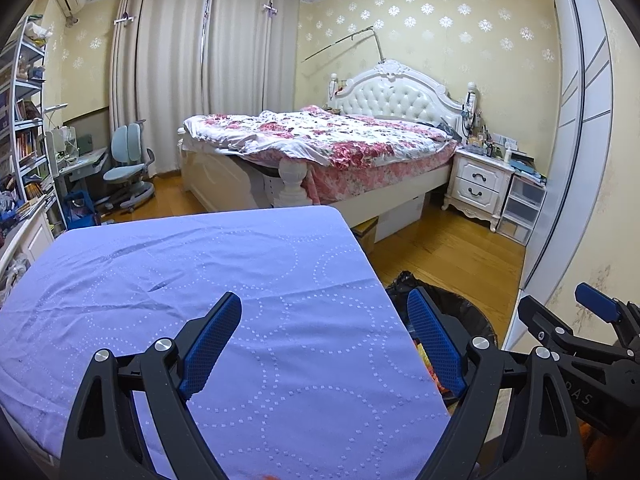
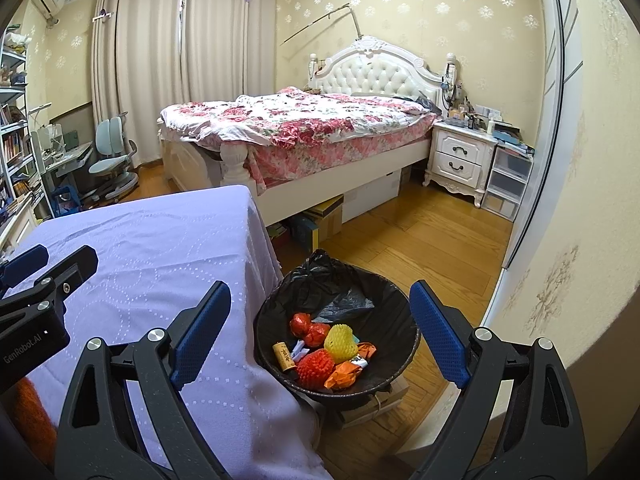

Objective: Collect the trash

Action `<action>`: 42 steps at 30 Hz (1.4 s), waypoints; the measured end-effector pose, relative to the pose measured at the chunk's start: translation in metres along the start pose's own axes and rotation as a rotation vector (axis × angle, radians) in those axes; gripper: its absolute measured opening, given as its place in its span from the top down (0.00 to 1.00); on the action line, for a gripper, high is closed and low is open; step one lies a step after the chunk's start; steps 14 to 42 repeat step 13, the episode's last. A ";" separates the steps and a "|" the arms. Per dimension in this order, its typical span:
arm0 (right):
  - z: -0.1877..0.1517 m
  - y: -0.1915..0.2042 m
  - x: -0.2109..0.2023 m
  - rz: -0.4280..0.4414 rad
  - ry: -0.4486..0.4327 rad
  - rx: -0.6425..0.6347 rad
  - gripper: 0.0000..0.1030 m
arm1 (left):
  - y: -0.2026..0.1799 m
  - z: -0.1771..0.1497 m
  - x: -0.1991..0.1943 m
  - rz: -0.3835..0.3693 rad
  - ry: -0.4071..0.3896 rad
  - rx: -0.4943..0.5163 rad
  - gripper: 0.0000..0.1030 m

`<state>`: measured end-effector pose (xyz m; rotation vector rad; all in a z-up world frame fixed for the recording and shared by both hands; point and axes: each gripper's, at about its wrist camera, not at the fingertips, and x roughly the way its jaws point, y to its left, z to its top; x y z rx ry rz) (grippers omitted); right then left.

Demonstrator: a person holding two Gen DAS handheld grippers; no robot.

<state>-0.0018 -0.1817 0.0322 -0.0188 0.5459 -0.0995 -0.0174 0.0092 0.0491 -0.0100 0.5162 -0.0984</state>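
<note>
Bedroom scene, two handheld grippers side by side over a table draped in a lilac cloth.

Left gripper: jaws spread wide, nothing between the blue pads. It hangs above the cloth near the table's right edge; the right-hand pad overlaps the rim of the bin as seen from the left wrist view. Cloth surface bare under it, only dotted ring pattern and a few creases.

Right gripper: jaws likewise released, empty. It hangs above the trash bin, which shows between its pads in the right wrist view.

Bin stands on the wooden floor just beside the table's right side, lined with a black bag. Trash lies inside at the bottom: yellow foam fruit net, red foam net, crumpled red wrapper, orange wrapper, cork, small white scraps between them. All pieces touch or overlap in one heap.

Background: bed with floral quilt, white nightstand, drawn beige curtains, blue desk chair, bookshelf at far left.
</note>
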 end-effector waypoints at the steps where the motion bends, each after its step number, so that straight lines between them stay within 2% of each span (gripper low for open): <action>1: 0.000 0.000 0.000 0.001 0.001 0.000 0.14 | 0.000 0.000 -0.001 0.005 -0.006 0.004 0.18; 5: 0.000 0.003 0.000 0.005 0.003 -0.005 0.14 | 0.000 0.001 0.000 0.017 -0.008 0.015 0.18; 13: -0.003 0.013 0.007 0.024 0.022 -0.032 0.14 | 0.018 -0.005 0.016 0.062 0.058 -0.009 0.15; 42: -0.003 0.013 0.007 0.024 0.022 -0.032 0.14 | 0.018 -0.005 0.016 0.062 0.058 -0.009 0.15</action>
